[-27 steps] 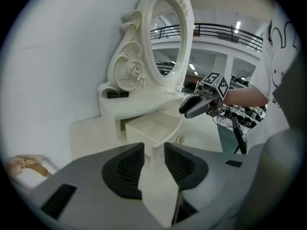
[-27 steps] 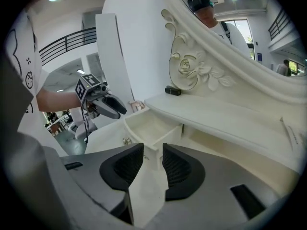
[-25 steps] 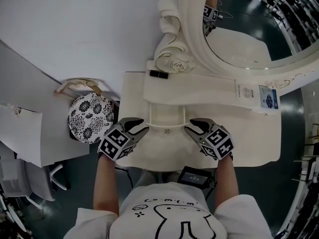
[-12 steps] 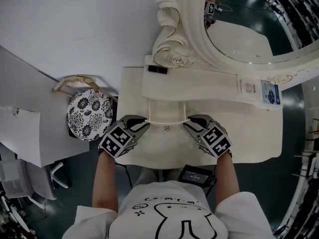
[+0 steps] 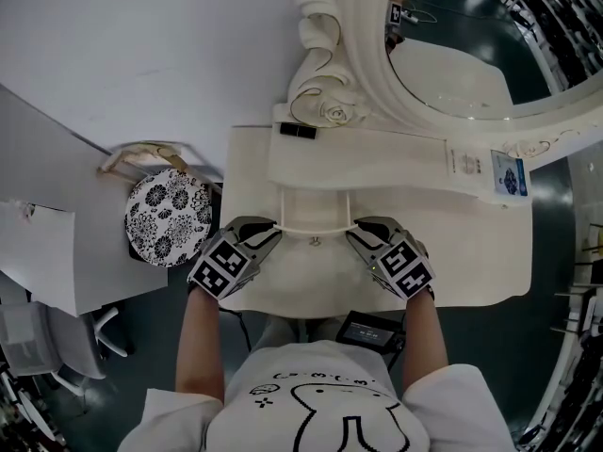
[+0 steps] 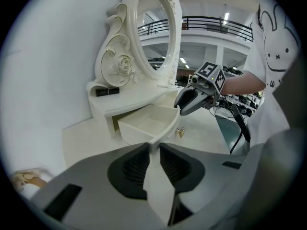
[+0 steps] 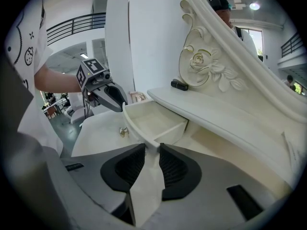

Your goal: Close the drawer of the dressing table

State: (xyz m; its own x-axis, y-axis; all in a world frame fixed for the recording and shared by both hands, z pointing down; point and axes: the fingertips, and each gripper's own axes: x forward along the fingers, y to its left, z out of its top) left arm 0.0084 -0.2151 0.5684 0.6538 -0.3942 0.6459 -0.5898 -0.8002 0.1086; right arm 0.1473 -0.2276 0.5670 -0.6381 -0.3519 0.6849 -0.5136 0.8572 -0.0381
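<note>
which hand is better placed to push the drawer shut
Neither beats the other: the left gripper and right gripper have just been closing, fingers now pinching opposite ends of the open drawer front. Pushing with both together probably keeps it straight.

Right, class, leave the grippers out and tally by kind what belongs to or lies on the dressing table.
Drawer: 1
Drawer knob: 1
Oval mirror: 1
Black case: 1
Printed labels: 2
Total: 6
</note>
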